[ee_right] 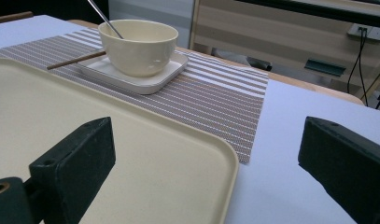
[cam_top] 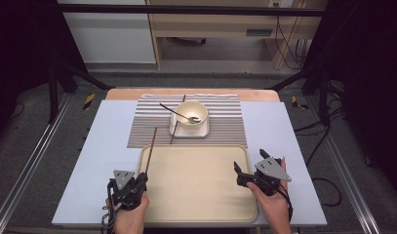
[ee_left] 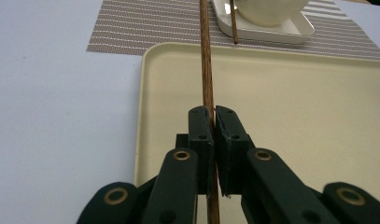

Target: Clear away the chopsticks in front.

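The left gripper point(cam_top: 143, 179) is sitting over the near left corner of the tray point(cam_top: 196, 195), its jaws clenched on a brown chopstick point(cam_top: 151, 150), which is pointing away from the person along the tray's left edge and reaching out over the striped placemat point(cam_top: 225, 127). In the left gripper view the chopstick point(ee_left: 207, 70) is running straight up between the two black jaws, pinched where they meet, with its lower end passing down below them over the tray's point(ee_left: 290, 107) left rim. The right gripper point(cam_top: 248, 168) is hovering over the near right part of the tray, jaws released and spread wide with nothing between them; in the right gripper view they are framing the tray's point(ee_right: 145, 154) far right corner and the pale blue table point(ee_right: 281, 140). Beyond the tray's far edge, at the middle of the placemat, a cream bowl point(cam_top: 191, 113) is standing on a white square plate point(cam_top: 196, 130), with a metal spoon point(cam_top: 179, 113) leaning inside it, handle sticking out towards the far left. A second chopstick point(cam_top: 177, 121) is lying slantwise across the plate's left side, beside the bowl. The table point(cam_top: 103, 146) is carrying the placemat at its far edge and the tray at its near edge.
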Available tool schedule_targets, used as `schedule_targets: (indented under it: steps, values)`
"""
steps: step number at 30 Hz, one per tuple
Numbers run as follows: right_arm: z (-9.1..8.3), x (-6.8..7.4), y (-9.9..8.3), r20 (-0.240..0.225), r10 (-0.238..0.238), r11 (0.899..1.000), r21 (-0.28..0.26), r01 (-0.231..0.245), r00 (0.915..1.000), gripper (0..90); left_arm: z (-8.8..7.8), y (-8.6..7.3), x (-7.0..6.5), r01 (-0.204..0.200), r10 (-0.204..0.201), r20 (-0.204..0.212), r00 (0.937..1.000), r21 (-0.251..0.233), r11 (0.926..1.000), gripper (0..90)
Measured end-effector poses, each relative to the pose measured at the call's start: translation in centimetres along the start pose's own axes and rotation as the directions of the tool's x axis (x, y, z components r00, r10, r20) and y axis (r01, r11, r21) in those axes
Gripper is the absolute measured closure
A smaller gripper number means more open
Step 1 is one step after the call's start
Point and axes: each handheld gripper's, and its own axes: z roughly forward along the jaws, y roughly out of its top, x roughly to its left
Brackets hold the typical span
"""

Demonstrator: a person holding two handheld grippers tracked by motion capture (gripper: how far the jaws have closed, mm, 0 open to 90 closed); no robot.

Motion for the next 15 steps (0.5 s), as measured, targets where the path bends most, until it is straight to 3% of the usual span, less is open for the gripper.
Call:
schedule_targets:
  steps: [15]
  values:
    - [0.0,-0.2,-0.1,0.003,0.004,1.000,0.003,-0.004,1.0000,4.1,-0.8,-1.4,0.0,0.022,-0.022,0.012,0.9997,0.004,0.9997,85.5]
